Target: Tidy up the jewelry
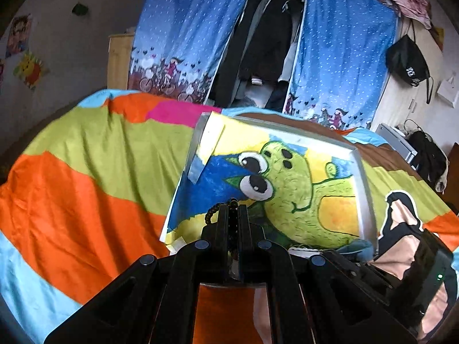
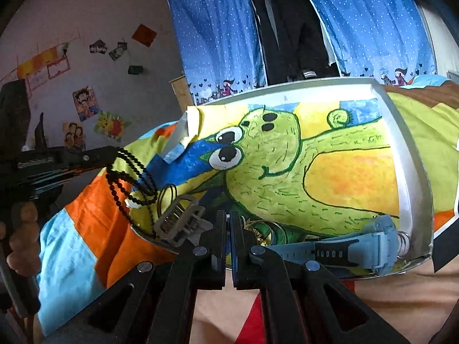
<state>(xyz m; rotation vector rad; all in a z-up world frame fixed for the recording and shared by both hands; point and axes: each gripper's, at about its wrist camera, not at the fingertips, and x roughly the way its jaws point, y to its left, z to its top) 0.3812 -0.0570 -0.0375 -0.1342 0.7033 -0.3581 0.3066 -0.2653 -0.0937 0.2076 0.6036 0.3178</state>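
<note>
Now: left gripper (image 1: 233, 206) clamped tight on black beaded necklace (image 2: 130, 177), strand dangling in loops above left edge of shallow white tray with green cartoon drawing (image 2: 401, 154). Right gripper (image 2: 228, 218) fully closed, holding nothing, at tray's near edge. Grey hair claw clip (image 2: 179, 222) and light-blue wristwatch (image 2: 344, 250) lie inside tray, on striped bedspread (image 1: 86, 157).

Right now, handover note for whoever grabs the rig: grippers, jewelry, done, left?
Left gripper: shut on the black bead necklace, which hangs beside the tray's left edge.
Right gripper: shut, fingers hold nothing, at the tray's near edge.
Tray on the bed holds the grey hair claw, blue watch, and a gold ring-like piece, partly hidden.
Done: cannot tell.
Left: place the necklace, probably sort the rest.
</note>
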